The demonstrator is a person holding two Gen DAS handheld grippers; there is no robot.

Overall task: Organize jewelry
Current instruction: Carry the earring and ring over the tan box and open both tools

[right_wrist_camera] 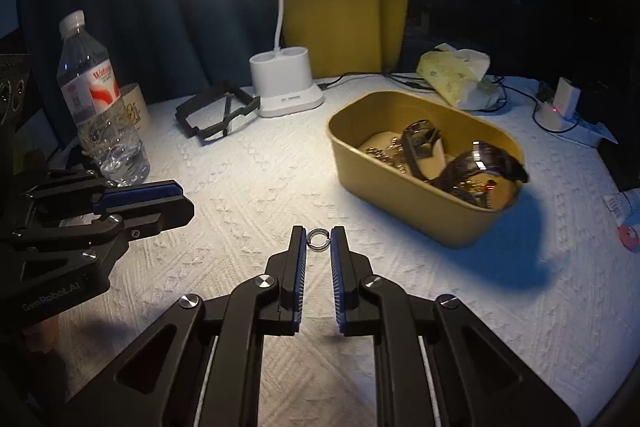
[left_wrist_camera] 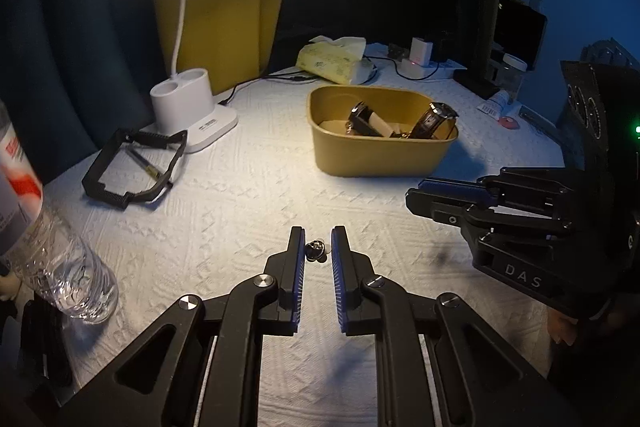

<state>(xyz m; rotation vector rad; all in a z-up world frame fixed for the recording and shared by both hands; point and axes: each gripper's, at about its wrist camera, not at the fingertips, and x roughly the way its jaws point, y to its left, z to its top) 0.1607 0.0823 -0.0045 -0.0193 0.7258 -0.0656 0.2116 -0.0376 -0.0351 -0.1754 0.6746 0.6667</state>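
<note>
Where the left gripper (left_wrist_camera: pixel 317 247) reaches over the white textured counter (left_wrist_camera: pixel 248 203), its jaws are clenched on a small silvery piece of jewelry (left_wrist_camera: pixel 316 251), pinched right at the tips; what sort of piece it is cannot be told, for it is tiny and glinting. Likewise the right gripper (right_wrist_camera: pixel 318 239) has its jaws closed on a silver ring (right_wrist_camera: pixel 318 239), which sits upright between the very tips, its hole facing the camera. Each gripper shows in the other's view off to the side, cut off by the picture edge.

Beyond the jaws, well apart from both held pieces, stands a mustard-yellow oval tub (right_wrist_camera: pixel 404 203). It holds two watches (right_wrist_camera: pixel 476 163) wrapped on pale cushions and a tangle of gold chain (right_wrist_camera: pixel 386 153); the far corner of its contents is lost in shadow. To the left stands a clear plastic water bottle (right_wrist_camera: pixel 96 99) with a red and white label, nearly empty, and behind it a pale cup (right_wrist_camera: pixel 136 107), mostly hidden. A black frame-like part (right_wrist_camera: pixel 218 111) lies flat near the lamp.

Farther back, a white desk lamp (right_wrist_camera: pixel 286 83) rises from a base with two empty round wells, its lit head glaring out. A soft pack of tissues (right_wrist_camera: pixel 456 75) lies behind the tub, with black cables (right_wrist_camera: pixel 360 77) and a white charger (right_wrist_camera: pixel 560 103) at the dim far edge.
</note>
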